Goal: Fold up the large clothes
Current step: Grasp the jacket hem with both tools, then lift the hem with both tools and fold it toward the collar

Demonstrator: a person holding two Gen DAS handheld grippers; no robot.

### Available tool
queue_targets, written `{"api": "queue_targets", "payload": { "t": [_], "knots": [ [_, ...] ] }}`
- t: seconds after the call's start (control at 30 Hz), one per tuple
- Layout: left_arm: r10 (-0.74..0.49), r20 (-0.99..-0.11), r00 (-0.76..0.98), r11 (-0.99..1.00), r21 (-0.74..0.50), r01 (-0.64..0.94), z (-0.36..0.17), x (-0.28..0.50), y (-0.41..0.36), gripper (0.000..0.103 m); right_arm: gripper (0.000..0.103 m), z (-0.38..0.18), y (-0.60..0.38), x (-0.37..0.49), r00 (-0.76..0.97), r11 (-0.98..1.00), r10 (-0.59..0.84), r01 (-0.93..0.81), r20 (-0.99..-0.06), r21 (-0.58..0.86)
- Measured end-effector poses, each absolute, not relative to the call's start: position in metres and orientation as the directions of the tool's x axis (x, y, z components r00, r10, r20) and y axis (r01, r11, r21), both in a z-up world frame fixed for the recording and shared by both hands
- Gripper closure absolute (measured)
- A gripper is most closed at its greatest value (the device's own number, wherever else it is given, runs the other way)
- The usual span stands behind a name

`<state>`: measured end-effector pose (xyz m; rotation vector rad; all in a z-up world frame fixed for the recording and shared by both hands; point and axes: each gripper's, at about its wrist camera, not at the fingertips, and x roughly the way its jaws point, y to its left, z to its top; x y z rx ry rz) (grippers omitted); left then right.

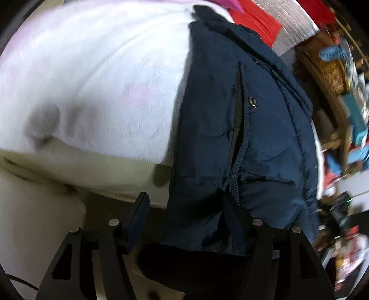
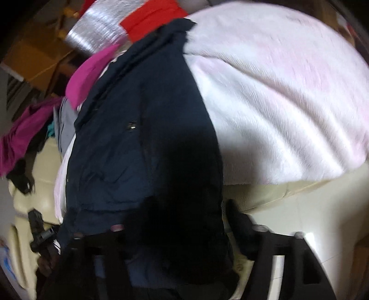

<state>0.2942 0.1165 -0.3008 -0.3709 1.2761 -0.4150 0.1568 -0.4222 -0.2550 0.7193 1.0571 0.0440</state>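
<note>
One navy padded jacket [image 1: 242, 129] lies across one fluffy white-and-pink blanket [image 1: 92, 92]. Behind them are one red cloth [image 2: 150, 18], one bright pink garment [image 2: 90, 73] and one silvery sheet [image 2: 96, 34]. One woven basket [image 1: 329, 69] shows at the edge of the left view.

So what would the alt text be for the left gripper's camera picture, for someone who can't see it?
A navy padded jacket hangs over the edge of a cream sofa, lying partly on a fluffy pale pink blanket. The left gripper reaches in from below with the jacket's hem between its two black fingers. The cluttered background is blurred.
</note>
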Motion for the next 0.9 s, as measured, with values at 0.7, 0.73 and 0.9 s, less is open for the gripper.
{"api": "queue_targets", "payload": {
  "t": [0.7, 0.73, 0.9],
  "knots": [
    [-0.608, -0.781, 0.141, 0.793, -0.606, 0.061, -0.320, 0.312, 0.125, 0.043, 0.037, -0.262, -0.412, 0.177, 0.478, 0.768, 0.468, 0.197, -0.743, 0.610],
    [-0.635, -0.762, 0.129, 0.772, -0.631, 0.073, -0.318, 0.314, 0.123, 0.064, 0.057, -0.259, -0.409, 0.178, 0.485, 0.764, 0.488, 0.165, -0.725, 0.624],
    [-0.669, -0.731, 0.131, 0.743, -0.656, 0.134, -0.291, 0.318, 0.114, 0.088, 0.086, -0.208, -0.400, 0.160, 0.589, 0.823, 0.429, 0.059, -0.685, 0.566]
  ]
}}
